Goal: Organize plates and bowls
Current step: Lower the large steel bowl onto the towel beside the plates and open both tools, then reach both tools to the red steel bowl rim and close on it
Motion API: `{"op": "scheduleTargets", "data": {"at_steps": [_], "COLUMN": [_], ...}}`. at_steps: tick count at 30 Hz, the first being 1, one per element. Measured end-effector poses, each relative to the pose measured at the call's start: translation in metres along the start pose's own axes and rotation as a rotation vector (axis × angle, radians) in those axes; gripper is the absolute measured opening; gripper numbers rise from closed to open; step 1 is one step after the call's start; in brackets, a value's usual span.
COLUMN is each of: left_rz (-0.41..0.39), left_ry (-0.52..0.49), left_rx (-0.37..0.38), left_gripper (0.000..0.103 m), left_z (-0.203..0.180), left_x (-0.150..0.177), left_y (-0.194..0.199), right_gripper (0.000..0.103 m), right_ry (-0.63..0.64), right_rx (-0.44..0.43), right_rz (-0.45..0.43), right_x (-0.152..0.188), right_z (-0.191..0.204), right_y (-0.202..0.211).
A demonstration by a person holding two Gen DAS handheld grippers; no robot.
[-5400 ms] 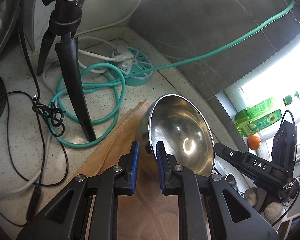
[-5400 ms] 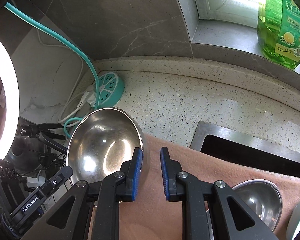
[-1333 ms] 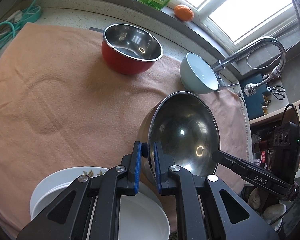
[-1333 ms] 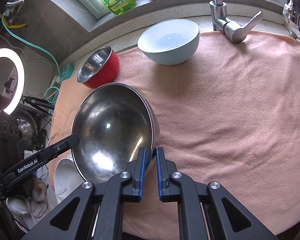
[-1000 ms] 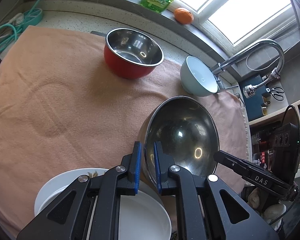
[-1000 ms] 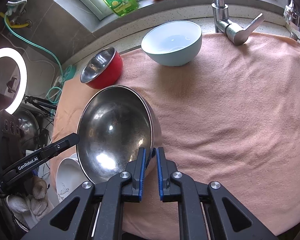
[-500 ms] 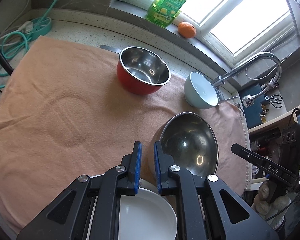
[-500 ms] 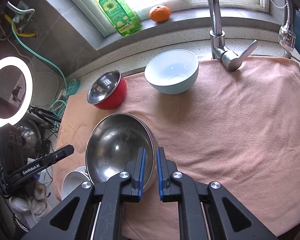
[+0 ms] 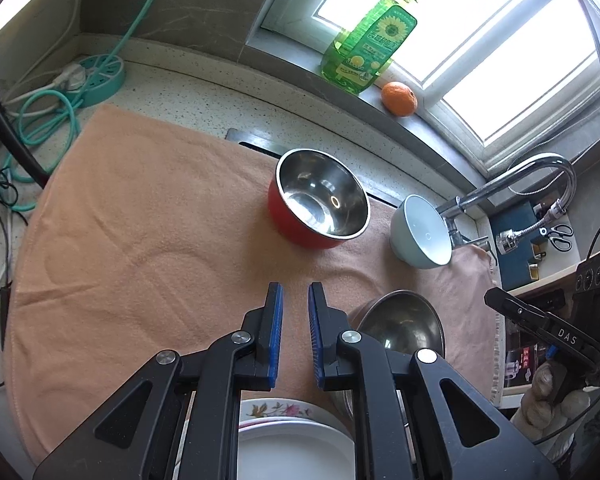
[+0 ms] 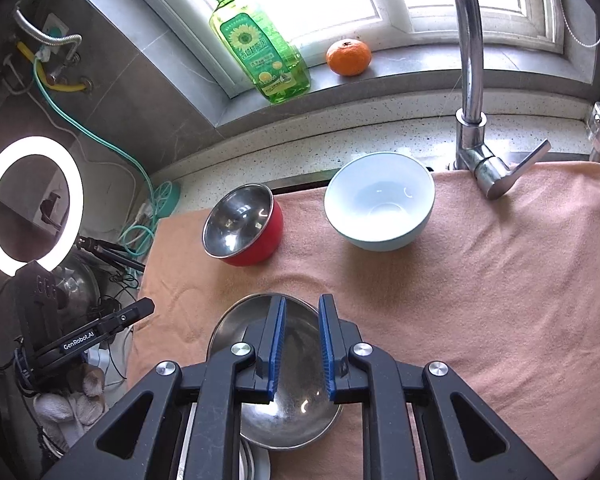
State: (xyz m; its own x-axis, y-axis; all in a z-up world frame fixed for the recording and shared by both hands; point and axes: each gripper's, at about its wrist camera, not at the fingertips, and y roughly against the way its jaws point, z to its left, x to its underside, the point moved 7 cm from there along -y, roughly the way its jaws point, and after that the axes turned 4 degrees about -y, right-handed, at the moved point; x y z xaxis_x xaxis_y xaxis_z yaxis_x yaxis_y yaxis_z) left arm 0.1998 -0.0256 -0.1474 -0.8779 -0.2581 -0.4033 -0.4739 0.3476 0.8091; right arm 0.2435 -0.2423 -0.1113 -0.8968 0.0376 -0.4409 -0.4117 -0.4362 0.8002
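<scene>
Hovering with both my left gripper [image 9: 295, 332] and right gripper [image 10: 301, 344] spread and empty; steel bowl [image 10: 288, 416] rests below, red bowl [image 10: 244, 236] and blue bowl [image 10: 380, 204] ahead remain unsorted.

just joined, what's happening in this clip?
A person with two handheld grippers is sorting bowls and plates on an orange towel over the counter. Both the left gripper and the right gripper have their jaws open and hold nothing. A large steel bowl sits on the towel under the right gripper, beside stacked white plates. A red bowl and a light blue bowl stand apart near the faucet.
</scene>
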Motion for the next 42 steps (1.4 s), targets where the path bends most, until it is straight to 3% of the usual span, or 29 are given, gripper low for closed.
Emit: {"op": "scheduleTargets", "data": {"at_steps": [13,26,42], "left_rz": [0.027,0.056,0.083], "left_ry": [0.044,0.052,0.084], "left_rx": [-0.016,-0.06,-0.05], "left_gripper": [0.011,0.011,0.011], "left_z": [0.007,0.017,0.022], "left_x": [-0.038,-0.061,-0.073], "left_y": [-0.031,-0.063,-0.089], "right_gripper": [0.015,0.015,0.015], "right_ry": [-0.018,-0.033,-0.034], "right_rx": [-0.083,-0.068,-0.039], "right_rz": [0.087,0.176,0.22], "right_x": [-0.043,-0.065,-0.075], "right_z": [0.023,0.027,0.025], "right_y": [-0.05,-0.119,-0.159]}}
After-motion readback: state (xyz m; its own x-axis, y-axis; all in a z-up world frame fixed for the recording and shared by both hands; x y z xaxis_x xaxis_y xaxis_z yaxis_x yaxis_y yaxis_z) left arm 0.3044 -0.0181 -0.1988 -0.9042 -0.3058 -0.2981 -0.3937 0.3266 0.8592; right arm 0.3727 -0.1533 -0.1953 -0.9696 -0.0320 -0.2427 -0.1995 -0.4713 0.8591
